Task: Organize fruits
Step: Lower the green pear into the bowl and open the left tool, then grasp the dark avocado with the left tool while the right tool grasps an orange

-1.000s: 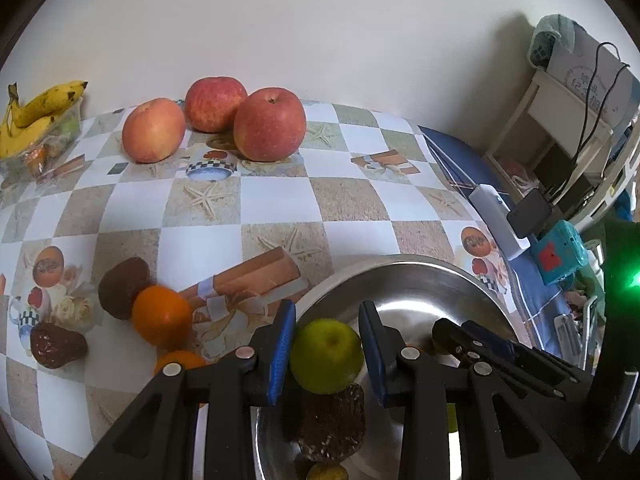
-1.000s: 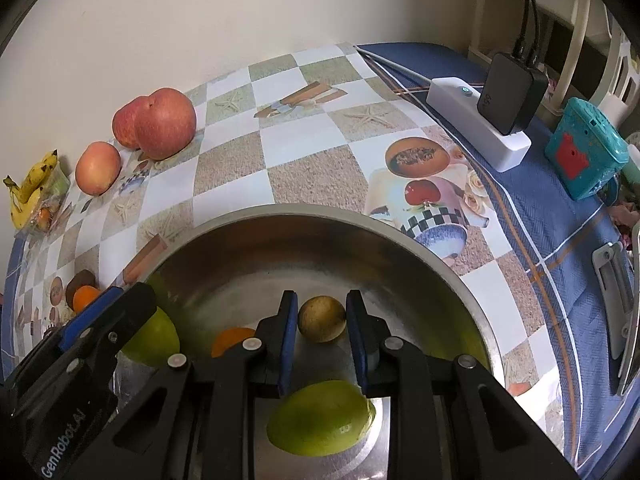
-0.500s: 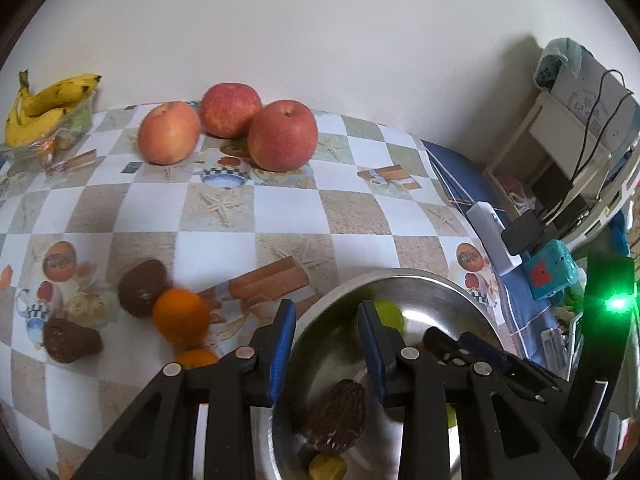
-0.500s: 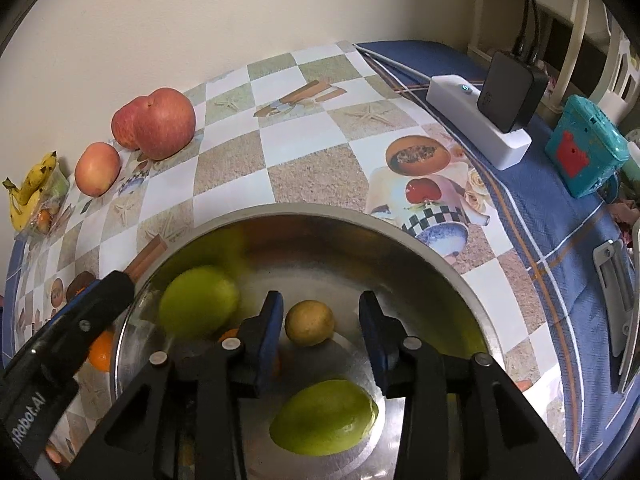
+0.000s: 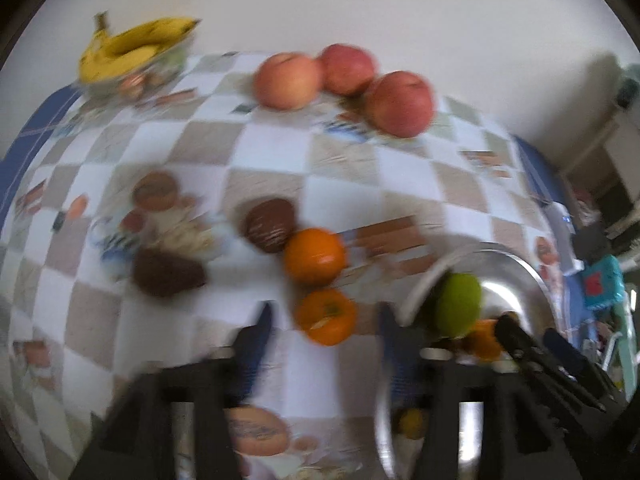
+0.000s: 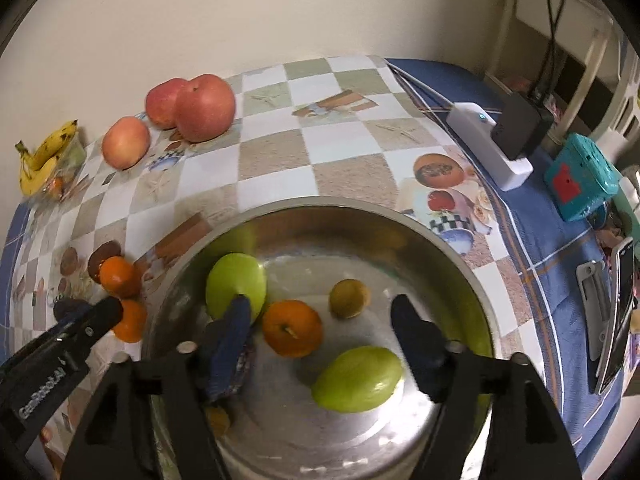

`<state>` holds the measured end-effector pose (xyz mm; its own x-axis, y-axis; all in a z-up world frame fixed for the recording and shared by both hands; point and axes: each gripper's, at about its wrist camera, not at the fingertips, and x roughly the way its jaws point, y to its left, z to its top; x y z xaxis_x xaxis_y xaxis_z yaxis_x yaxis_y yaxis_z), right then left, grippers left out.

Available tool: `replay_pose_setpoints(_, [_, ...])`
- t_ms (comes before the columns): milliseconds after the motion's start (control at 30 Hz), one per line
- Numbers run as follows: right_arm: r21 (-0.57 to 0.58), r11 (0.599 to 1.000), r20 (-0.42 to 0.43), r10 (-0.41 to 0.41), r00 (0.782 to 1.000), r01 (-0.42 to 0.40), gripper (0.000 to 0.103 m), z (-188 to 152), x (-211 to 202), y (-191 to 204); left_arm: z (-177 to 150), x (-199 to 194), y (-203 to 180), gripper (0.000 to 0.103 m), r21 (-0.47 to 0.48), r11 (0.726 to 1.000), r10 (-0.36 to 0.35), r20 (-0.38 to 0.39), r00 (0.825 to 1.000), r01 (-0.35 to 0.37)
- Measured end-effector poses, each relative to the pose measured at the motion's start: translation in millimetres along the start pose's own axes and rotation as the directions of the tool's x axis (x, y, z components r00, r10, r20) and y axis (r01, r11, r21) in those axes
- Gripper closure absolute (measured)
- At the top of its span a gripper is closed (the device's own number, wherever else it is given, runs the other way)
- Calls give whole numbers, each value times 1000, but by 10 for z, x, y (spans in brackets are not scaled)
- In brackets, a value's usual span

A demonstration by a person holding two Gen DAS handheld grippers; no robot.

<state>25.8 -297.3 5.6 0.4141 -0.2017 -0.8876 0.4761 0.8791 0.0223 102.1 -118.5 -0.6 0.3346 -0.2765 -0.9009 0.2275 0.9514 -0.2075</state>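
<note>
A steel bowl (image 6: 460, 256) holds a round green fruit (image 6: 236, 284), an orange (image 6: 292, 328), a small brown-yellow fruit (image 6: 349, 298) and an oblong green fruit (image 6: 356, 380). My right gripper (image 6: 322, 330) is open and empty above them. My left gripper (image 5: 324, 338) is open and empty, left of the bowl (image 5: 516, 264), with an orange (image 5: 326, 316) between its fingers' line. Another orange (image 5: 314, 256) and two dark brown fruits (image 5: 270, 224) (image 5: 168, 274) lie on the tablecloth. Three red apples (image 5: 400, 104) sit at the back.
Bananas (image 5: 132, 46) rest on a clear container at the back left. A white power strip with a black adapter (image 6: 516, 128), a teal box (image 6: 580, 176) and a phone (image 6: 616, 312) lie on the blue cloth to the right. A wall stands behind the table.
Both grippers let go of their fruits and opened wide. The green fruit rolled into the bowl. My left gripper swung left, off the bowl, toward the oranges on the cloth.
</note>
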Motion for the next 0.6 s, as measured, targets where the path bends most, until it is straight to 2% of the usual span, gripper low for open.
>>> replay_pose_setpoints(100, [-29,1000,2,-4,1000,4,26,-8,4,62,4,11,152,24,-48,998,30,-5,1000,-30])
replay_pose_setpoints(167, [-45,999,7,-15,1000,16,17,-11,13,97,14,14,234,13,-75,995,63,0,998,-62])
replay_pose_setpoints(200, [-47,999,9,-17,1000,17,9,-13,13,104,20,8,263,3,-83,994,77,6,997,-76])
replay_pose_setpoints(233, [-46,999,15,-16,1000,17,8,-13,11,109,24,-6,291,0,-89,992,90,15,996,-88])
replay_pose_setpoints(433, [-31,999,28,-15,999,16,8,-11,9,116,85,-85,460,0,-113,983,150,48,988,-144])
replay_pose_setpoints(600, [-64,998,63,-6,998,10,8,-10,-24,214,150,-155,663,0,-146,977,164,49,985,-155])
